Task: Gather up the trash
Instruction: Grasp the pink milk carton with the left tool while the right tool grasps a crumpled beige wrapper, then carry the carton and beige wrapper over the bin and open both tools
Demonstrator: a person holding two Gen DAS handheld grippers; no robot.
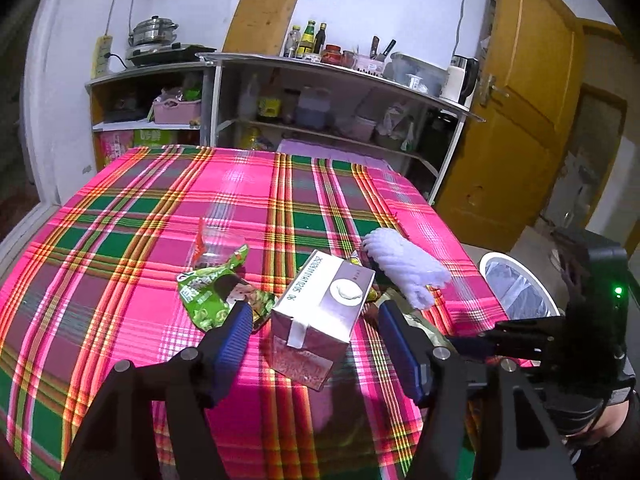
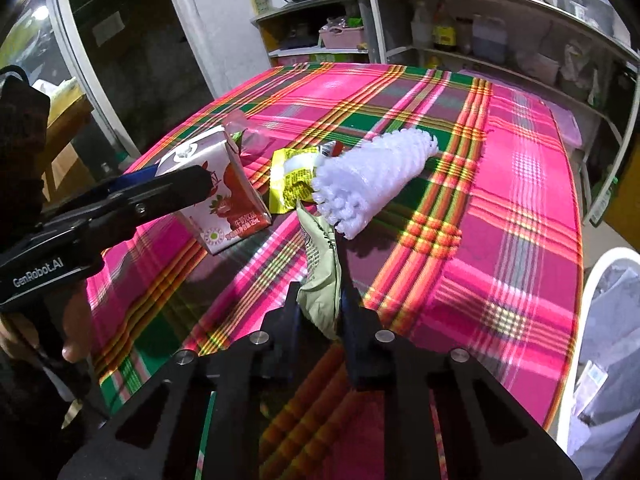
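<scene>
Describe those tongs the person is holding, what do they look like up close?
Both are matte black plastic frames with triangular cut-outs and round silver bolts. The left tongs end in ribbed blue pads on two flat fingers. The right tongs have the same black build. Seen from the right wrist camera, the left unit's body carries white "GenRobot.AI" lettering. A small green light glows on the right unit's housing.
</scene>
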